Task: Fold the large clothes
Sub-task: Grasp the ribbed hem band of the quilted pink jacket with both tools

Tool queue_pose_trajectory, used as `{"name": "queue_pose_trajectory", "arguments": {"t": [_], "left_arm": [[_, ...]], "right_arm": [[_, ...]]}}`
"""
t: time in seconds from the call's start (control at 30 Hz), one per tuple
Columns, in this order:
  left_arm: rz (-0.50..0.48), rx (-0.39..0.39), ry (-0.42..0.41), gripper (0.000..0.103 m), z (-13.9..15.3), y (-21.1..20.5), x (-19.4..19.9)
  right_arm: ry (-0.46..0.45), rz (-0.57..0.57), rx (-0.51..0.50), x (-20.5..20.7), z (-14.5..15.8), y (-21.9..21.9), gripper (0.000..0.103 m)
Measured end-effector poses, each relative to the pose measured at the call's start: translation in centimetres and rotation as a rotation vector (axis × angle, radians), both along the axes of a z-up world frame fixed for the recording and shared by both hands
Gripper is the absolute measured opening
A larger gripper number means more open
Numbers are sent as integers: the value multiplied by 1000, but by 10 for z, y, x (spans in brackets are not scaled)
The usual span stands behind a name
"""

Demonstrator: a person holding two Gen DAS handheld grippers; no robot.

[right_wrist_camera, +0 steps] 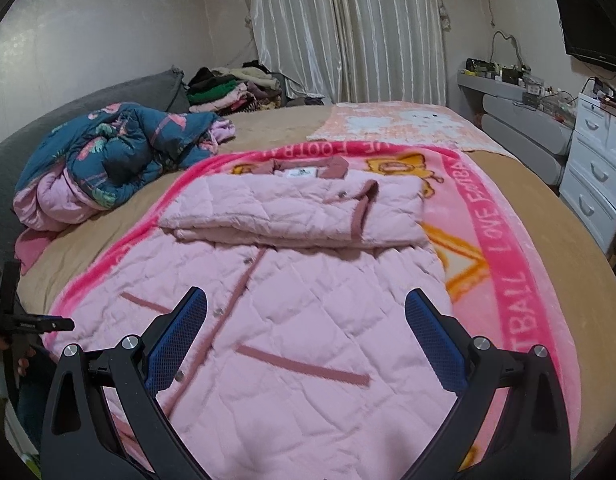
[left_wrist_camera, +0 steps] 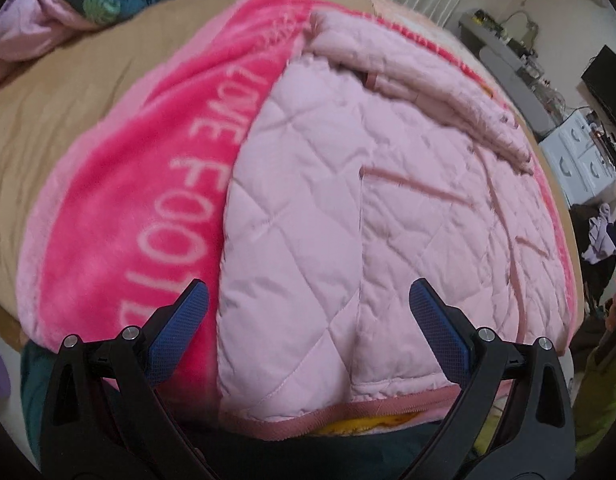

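left gripper [left_wrist_camera: 308, 296]: jaws wide, empty, above hem of pink quilted coat [left_wrist_camera: 348, 208] | right gripper [right_wrist_camera: 305, 304]: jaws wide, empty, over coat's lower front | coat on pink blanket [right_wrist_camera: 504, 248] on bed [right_wrist_camera: 267, 124], sleeves folded across chest

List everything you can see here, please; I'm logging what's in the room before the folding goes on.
quilted coat: one, pale pink with dusty-rose trim, on the blanket, sleeves folded across its upper part
fleece blanket: one, hot pink with lettering, spread on the bed
bed cover: one, tan, under the blanket
floral padded garment: one, dark blue with pink lining, crumpled at the bed's left
cartoon-print cloth: one, peach and white, at the far end of the bed
clothes pile: one, mixed colours, by the curtains
curtains: off-white, back wall
drawer unit: one, white, right wall
television: one, black, right wall
left gripper: open above the coat's hem
right gripper: open above the coat
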State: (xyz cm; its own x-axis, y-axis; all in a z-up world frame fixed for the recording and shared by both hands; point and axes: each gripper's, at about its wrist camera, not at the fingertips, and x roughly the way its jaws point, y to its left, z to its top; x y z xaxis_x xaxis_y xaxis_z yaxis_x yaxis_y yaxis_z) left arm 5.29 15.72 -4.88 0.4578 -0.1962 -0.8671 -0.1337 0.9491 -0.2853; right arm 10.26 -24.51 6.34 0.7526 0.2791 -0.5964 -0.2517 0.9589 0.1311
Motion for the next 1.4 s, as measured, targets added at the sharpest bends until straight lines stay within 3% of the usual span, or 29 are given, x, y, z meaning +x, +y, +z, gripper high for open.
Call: {"name": "queue_pose_trajectory", "arguments": {"t": [0.33,0.63,0.7,0.8,0.87,0.97,1.07,1.17,1.2,1.27,1.3,1.33,1.4], "left_arm": [[-2,-28,203,94,-38,-4,16],[-4,-18,218,93,-49,-16,23],[-13,-24,203,86,-47,-18,20],[-32,-24,172,67,-42,-21,15],[-35,-24,145,48,-37,-20,11],[-30,-55,109,28,-31,-14,8],[-24,-78,72,17,-24,-10,3],[-22,-94,41,15,-19,-9,1],[-20,-99,28,14,-17,-8,0],[-20,-106,7,13,-13,-8,0],[-20,-106,1,13,-13,-11,2],[-20,-109,-7,13,-11,-12,3],[-17,-114,-26,12,-8,-12,3]], "right_arm": [[96,-49,-36,-17,-32,-39,99],[308,7,-79,-36,-80,-63,99],[365,12,-60,-40,-94,-68,99],[428,3,-31,-49,-111,-76,99],[458,-7,-8,-53,-119,-80,99],[491,-12,18,-59,-128,-85,99],[520,-8,69,-61,-137,-89,99],[533,-16,119,-62,-145,-93,99],[528,-19,125,-63,-146,-93,97],[520,-1,124,-65,-146,-90,82],[522,13,139,-66,-146,-88,66],[524,29,158,-66,-145,-87,63],[509,53,164,-67,-140,-83,42]]}}
